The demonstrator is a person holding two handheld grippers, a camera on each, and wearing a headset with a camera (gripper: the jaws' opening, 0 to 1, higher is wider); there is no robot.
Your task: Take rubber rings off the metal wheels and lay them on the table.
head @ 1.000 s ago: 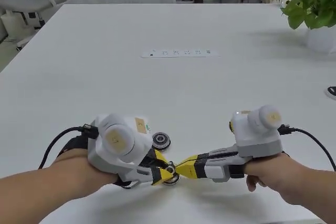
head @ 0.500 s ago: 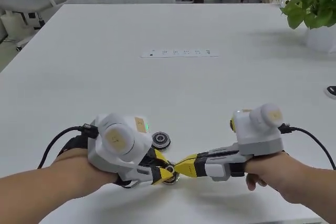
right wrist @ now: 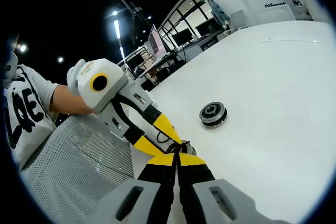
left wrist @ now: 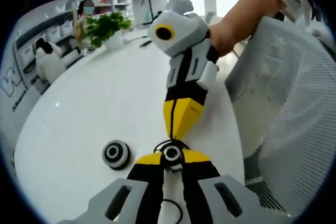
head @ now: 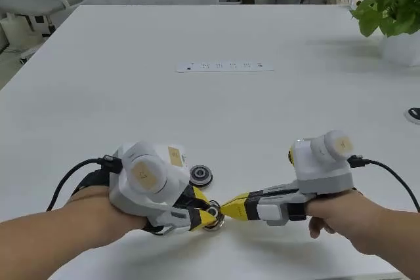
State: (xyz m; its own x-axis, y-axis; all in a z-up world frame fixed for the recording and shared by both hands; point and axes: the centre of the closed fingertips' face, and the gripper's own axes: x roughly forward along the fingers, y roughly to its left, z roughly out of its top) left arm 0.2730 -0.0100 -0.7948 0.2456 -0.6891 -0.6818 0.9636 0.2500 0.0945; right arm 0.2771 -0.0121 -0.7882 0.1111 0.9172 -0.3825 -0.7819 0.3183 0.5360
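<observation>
Left tool [head: 210, 218] clamps one wheel [left wrist: 171, 154]; another wheel [head: 201, 175] lies just beside.

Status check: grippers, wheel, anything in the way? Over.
Left gripper shut on metal wheel. Right gripper shut on its rubber ring, ring not yet off. Second wheel lies beside, nothing blocking.

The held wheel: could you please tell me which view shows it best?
The left gripper view: the wheel faces the camera, clamped in the left gripper. In the head view the jaws hide most of it; the right gripper view shows just its edge.
</observation>
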